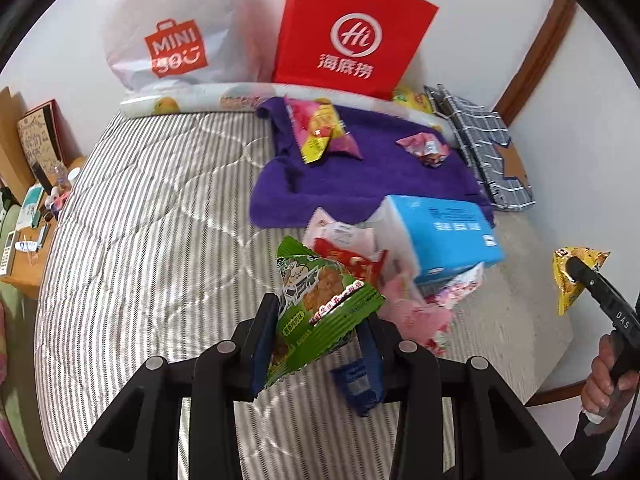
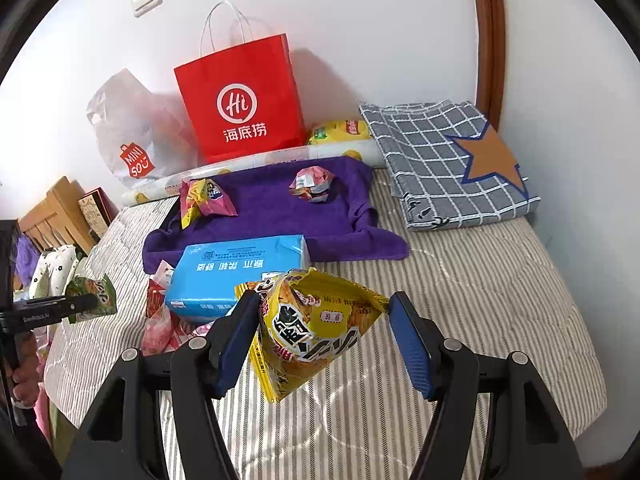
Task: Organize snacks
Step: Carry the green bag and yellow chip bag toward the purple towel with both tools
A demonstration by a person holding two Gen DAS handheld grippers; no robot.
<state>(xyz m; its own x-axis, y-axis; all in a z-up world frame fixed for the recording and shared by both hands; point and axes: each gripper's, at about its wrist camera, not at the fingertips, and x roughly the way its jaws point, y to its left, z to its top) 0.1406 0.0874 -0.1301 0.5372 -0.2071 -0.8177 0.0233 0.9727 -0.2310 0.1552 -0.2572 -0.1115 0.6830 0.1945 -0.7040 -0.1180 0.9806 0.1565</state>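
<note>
My left gripper [image 1: 320,316] is shut on a green snack packet [image 1: 316,312] and holds it above the striped bed [image 1: 160,240]. My right gripper [image 2: 320,332] is shut on a yellow snack packet [image 2: 316,328], also lifted; this packet shows in the left wrist view [image 1: 576,276] at the far right. A purple towel [image 2: 272,216] lies at the back with a pink-yellow packet [image 2: 204,200] and a crumpled pink packet [image 2: 314,184] on it. Red and pink packets [image 2: 160,320] lie beside a blue tissue pack [image 2: 236,272].
A red paper bag [image 2: 244,100] and a white plastic bag [image 2: 128,132] stand against the wall. A folded checked cloth [image 2: 444,156] lies at the back right. A yellow packet [image 2: 340,132] sits behind the towel. A cluttered wooden bedside table [image 1: 28,216] is at the left.
</note>
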